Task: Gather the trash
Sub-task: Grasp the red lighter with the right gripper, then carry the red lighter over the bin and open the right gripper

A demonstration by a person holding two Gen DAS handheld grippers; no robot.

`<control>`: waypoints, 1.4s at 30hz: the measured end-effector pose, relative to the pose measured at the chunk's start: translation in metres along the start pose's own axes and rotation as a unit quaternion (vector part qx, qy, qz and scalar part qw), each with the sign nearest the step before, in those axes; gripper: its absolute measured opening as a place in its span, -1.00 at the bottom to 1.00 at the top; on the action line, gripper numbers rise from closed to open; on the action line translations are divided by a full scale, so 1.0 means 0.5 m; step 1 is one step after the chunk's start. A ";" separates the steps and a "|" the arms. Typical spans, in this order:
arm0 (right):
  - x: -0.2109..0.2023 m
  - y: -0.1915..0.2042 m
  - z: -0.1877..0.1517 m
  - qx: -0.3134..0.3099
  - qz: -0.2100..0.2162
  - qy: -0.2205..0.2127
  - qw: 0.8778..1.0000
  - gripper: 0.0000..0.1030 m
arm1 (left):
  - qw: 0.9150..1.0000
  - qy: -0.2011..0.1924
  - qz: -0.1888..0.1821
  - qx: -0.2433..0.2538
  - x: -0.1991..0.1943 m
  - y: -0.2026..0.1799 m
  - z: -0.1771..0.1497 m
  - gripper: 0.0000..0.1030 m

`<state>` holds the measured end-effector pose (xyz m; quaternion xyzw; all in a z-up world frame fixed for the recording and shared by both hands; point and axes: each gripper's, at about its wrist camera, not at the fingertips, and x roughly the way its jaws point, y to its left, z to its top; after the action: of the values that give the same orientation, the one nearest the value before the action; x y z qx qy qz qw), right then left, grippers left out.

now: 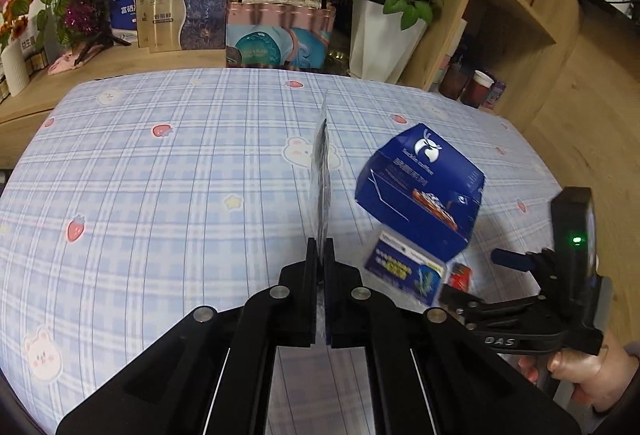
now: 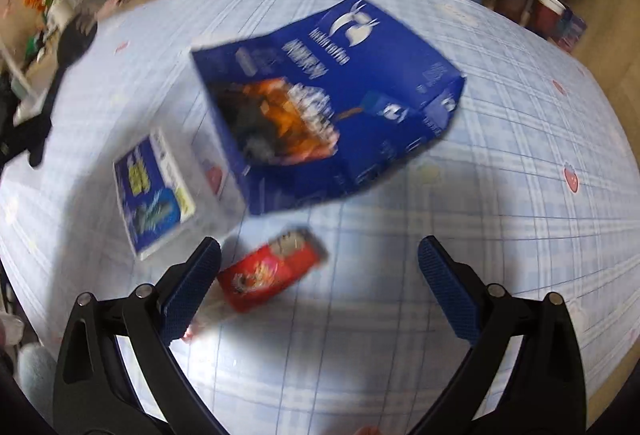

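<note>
Now red wrapper (image 2: pixel 274 269) lies between right hand-held gripper's (image 2: pixel 320 287) spread fingers.

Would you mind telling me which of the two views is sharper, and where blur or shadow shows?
Left wrist view: mostly sharp, plaid tablecloth crisp, fisheye bending its edges. Right wrist view: motion-blurred throughout, blue box and red packet smeared; a dark shadow lies on the cloth between the open right gripper fingers.

Left tongs (image 1: pixel 320 259) clamped; right tongs (image 2: pixel 320 267) seemingly agape.
</note>
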<state>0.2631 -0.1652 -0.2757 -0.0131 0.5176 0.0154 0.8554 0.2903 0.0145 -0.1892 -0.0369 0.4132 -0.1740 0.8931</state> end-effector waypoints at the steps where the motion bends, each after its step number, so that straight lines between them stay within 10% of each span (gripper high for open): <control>1: -0.005 0.004 -0.006 -0.009 -0.003 -0.003 1.000 0.89 | 1.000 -0.001 -0.002 -0.001 -0.004 -0.002 -0.006 -0.95; 7: -0.025 -0.010 -0.038 -0.035 -0.003 -0.006 0.999 0.81 | 1.000 -0.005 -0.020 -0.014 -0.029 -0.012 -0.047 -0.95; 13: -0.037 -0.029 -0.042 -0.029 0.031 -0.017 0.999 0.02 | 0.999 -0.012 -0.032 -0.040 -0.060 -0.016 -0.089 -0.95; 22: -0.040 0.003 -0.031 -0.045 0.049 -0.018 0.998 -0.48 | 0.996 -0.025 -0.046 -0.068 -0.118 -0.031 -0.131 -0.95; 42: -0.279 -0.057 -0.178 0.035 0.125 -0.162 0.978 -0.48 | 0.995 -0.073 -0.041 -0.056 -0.298 -0.109 -0.215 -0.95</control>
<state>0.1207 -0.1991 -0.1933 0.0839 0.3704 0.1056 0.9190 0.1052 0.0228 -0.1403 -0.1166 0.3545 -0.1835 0.9094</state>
